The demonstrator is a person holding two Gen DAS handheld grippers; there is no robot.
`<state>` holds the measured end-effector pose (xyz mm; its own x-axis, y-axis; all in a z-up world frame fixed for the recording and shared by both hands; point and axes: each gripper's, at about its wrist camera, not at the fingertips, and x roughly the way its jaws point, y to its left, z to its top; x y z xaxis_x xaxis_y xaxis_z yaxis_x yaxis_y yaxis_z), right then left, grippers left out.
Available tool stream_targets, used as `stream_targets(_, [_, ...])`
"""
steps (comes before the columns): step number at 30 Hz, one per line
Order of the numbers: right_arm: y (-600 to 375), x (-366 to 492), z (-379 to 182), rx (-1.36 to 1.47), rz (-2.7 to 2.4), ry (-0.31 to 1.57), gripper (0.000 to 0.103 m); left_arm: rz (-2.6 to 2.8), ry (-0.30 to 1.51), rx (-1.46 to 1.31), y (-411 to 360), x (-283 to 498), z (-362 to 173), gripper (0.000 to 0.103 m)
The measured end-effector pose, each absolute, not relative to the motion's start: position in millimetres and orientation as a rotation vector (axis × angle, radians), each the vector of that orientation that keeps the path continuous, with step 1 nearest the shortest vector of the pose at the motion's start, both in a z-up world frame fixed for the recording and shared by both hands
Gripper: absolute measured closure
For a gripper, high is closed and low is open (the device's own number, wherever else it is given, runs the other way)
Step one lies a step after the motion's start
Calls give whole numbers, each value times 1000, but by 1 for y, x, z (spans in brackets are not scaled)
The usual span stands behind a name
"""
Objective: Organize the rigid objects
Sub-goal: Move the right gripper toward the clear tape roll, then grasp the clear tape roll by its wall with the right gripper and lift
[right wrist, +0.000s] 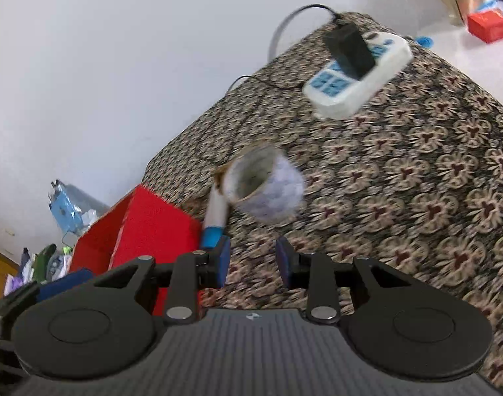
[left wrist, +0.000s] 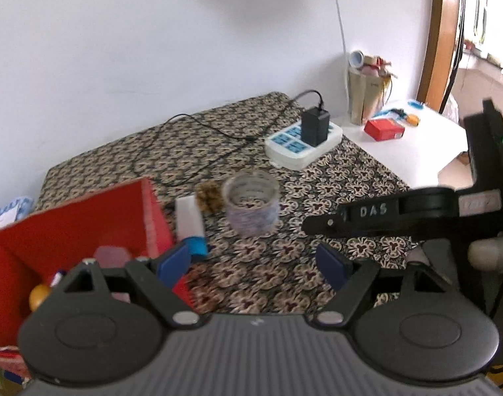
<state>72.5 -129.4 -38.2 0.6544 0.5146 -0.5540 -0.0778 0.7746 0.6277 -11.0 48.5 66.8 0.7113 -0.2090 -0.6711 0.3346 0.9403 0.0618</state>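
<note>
We see a surface under a floral-patterned brown cloth (left wrist: 334, 178), with an open red cardboard box (left wrist: 86, 217) at its near left. Far right lies a white power strip with blue sockets (left wrist: 302, 145), a black adapter (left wrist: 314, 125) plugged in. Mid-surface stands a clear tape roll (left wrist: 251, 203), just right of a white-and-blue tube (left wrist: 189, 221) beside the box. Our left tool (left wrist: 251, 264) hangs with fingers apart, holding nothing; our right tool (right wrist: 253, 259) likewise, closer to the roll (right wrist: 263, 186).

Glossy clear tape roll (left wrist: 251, 203), patterned cloth (left wrist: 317, 198)
</note>
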Motion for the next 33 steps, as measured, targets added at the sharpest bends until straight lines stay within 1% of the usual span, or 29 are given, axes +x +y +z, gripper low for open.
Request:
stream_targets(4, [-153, 89, -46, 615, 374, 809, 87, -253, 768, 209, 19, 15, 43, 22])
stream_targets(13, [-163, 132, -50, 660, 453, 828, 85, -122, 824, 188, 7, 68, 6, 22])
stream_targets(23, [-150, 186, -52, 704, 506, 849, 82, -98, 853, 103, 8, 116, -9, 22])
stream_targets(28, [-136, 205, -54, 641, 500, 872, 81, -118, 868, 98, 3, 133, -16, 23])
stream_targets(29, [-133, 206, -55, 636, 510, 874, 81, -121, 868, 88, 4, 135, -16, 23])
stream_targets(32, [-129, 212, -64, 643, 504, 907, 81, -123, 868, 93, 2, 140, -19, 33])
stream_targets(33, [-129, 214, -68, 658, 498, 919, 81, -132, 879, 88, 3, 143, -20, 34])
